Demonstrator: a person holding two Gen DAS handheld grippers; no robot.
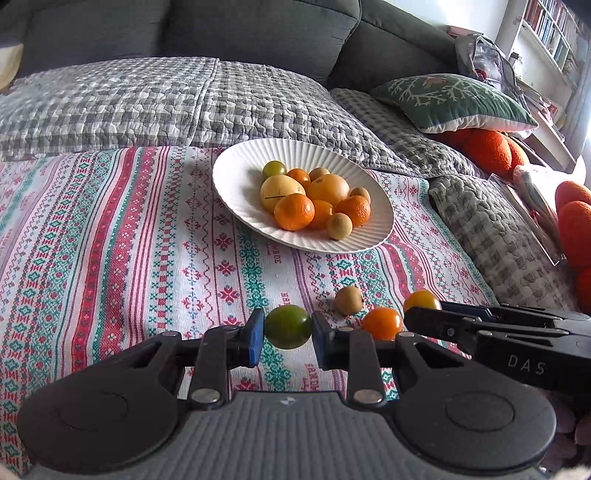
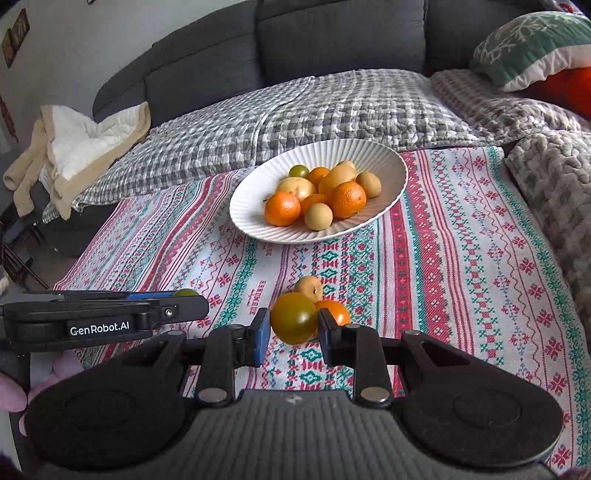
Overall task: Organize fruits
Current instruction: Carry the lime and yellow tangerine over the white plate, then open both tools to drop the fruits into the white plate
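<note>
Between the blue pads of my left gripper (image 1: 288,334), which is shut on it, sits a green tomato (image 1: 286,321), just above the patterned cloth (image 1: 129,258). My right gripper (image 2: 293,326) is shut on a yellow-green tomato (image 2: 295,317). On the cloth just beyond lie a tan round fruit (image 2: 308,287) and an orange tomato (image 2: 338,312); the left wrist view shows the same tan fruit (image 1: 348,300) and orange tomato (image 1: 382,323). Further back, a white ribbed plate (image 1: 236,184) holds several oranges, yellow fruits and small tomatoes.
A grey sofa (image 1: 258,33) with a checked quilt (image 1: 147,103) lies behind the cloth. A green pillow (image 1: 454,99) and orange cushions (image 1: 487,147) sit at the right. A folded cream blanket (image 2: 81,147) rests at the far left. Each gripper shows beside the other.
</note>
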